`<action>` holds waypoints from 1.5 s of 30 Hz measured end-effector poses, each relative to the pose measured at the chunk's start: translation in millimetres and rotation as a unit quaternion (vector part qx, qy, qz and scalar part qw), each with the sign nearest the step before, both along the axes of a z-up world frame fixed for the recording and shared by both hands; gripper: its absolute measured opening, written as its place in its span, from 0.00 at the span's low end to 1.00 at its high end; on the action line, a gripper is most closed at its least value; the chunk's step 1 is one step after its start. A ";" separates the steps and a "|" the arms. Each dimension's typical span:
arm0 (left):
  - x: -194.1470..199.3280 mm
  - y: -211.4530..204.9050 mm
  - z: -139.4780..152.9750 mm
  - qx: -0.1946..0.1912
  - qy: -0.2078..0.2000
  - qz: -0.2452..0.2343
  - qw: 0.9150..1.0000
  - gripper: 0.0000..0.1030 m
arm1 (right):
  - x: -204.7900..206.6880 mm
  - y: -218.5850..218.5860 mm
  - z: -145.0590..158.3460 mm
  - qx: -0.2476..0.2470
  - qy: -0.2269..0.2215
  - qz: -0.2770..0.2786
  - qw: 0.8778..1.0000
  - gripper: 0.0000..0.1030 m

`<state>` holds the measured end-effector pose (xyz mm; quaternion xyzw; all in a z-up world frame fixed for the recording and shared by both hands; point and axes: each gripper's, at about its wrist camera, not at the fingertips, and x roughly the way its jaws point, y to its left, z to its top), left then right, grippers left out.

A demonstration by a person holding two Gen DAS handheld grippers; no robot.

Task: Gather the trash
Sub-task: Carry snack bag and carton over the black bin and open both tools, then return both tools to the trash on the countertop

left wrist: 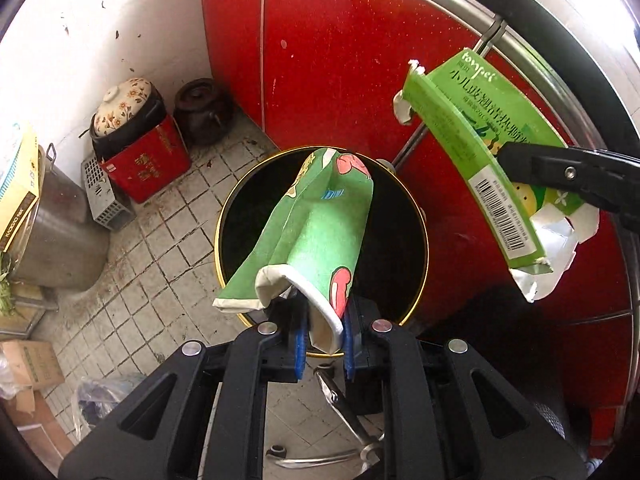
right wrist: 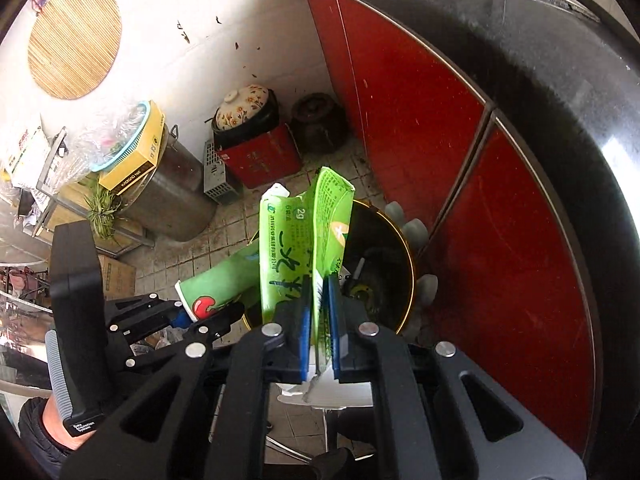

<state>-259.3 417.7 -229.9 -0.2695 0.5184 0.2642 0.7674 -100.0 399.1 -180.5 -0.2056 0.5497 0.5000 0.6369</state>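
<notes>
My left gripper (left wrist: 325, 334) is shut on a crushed green paper cup (left wrist: 316, 236) with red shapes, held over the black gold-rimmed bin (left wrist: 416, 264). My right gripper (right wrist: 320, 330) is shut on a flattened green medicine box (right wrist: 298, 248), held above the same bin (right wrist: 384, 280). In the left wrist view the box (left wrist: 480, 152) hangs at the upper right in the right gripper's fingers (left wrist: 560, 172). In the right wrist view the cup (right wrist: 224, 280) and left gripper (right wrist: 200, 316) sit to the left of the box.
Red cabinet doors (left wrist: 340, 52) stand behind and right of the bin. On the tiled floor at left are a red box with a floral-lidded pot (left wrist: 128, 112), a dark clay pot (left wrist: 200, 108), a steel pot (left wrist: 52, 232) and cardboard boxes (left wrist: 28, 364).
</notes>
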 end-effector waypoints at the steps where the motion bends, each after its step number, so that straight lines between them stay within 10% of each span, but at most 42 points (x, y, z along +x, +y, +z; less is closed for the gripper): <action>1: 0.0 0.7 -1.1 0.000 -0.001 0.000 1.000 0.13 | 0.7 1.4 -2.6 -0.002 0.006 -0.003 1.000 0.08; 3: -1.2 3.2 -3.5 0.000 0.002 0.005 1.000 0.38 | 2.3 9.2 -10.5 -0.007 0.013 -0.007 1.000 0.23; 5: -2.7 5.5 -4.8 0.010 0.004 0.016 1.000 0.78 | 8.3 5.6 -10.3 0.003 0.029 -0.015 0.999 0.71; 18: -10.7 7.4 24.5 0.037 -0.012 0.033 0.999 0.79 | 0.6 -11.9 29.3 0.045 0.017 -0.002 0.999 0.71; 28: 38.7 -48.5 129.1 0.100 -0.098 -0.055 0.989 0.82 | 24.4 -125.0 133.3 0.123 -0.063 -0.087 0.987 0.72; 34: 120.0 -141.3 193.2 0.115 -0.167 -0.191 0.960 0.85 | 63.6 -279.8 181.8 0.136 -0.135 -0.238 0.952 0.75; 45: 231.3 -353.3 224.1 0.082 -0.211 -0.401 0.888 0.85 | 60.8 -565.6 192.8 0.061 -0.194 -0.489 0.848 0.75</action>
